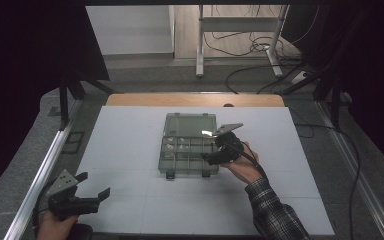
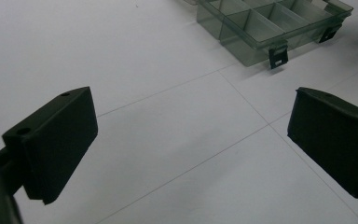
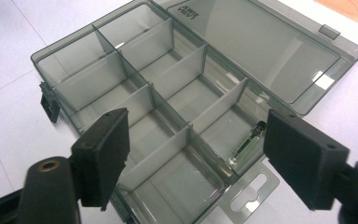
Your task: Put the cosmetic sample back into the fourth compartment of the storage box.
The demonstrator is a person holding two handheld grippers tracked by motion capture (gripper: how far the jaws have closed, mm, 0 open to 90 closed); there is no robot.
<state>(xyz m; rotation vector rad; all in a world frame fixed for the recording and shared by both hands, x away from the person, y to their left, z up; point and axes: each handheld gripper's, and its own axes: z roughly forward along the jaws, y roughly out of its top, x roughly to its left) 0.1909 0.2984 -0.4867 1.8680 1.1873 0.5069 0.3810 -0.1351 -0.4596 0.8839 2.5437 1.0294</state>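
A smoky clear box (image 1: 187, 150) with divided compartments sits open near the middle of the white worktop (image 1: 130, 130), its lid (image 3: 261, 51) laid flat on the far side. A small metal piece (image 3: 247, 144) lies in one compartment at the box's right end. The right claw (image 1: 219, 150) hovers over that right end, jaws wide, holding nothing. The left claw (image 1: 92, 186) hangs at the worktop's near left corner, well apart from the box, jaws also wide and empty. Two dark latches (image 2: 278, 57) hang from the box's near wall.
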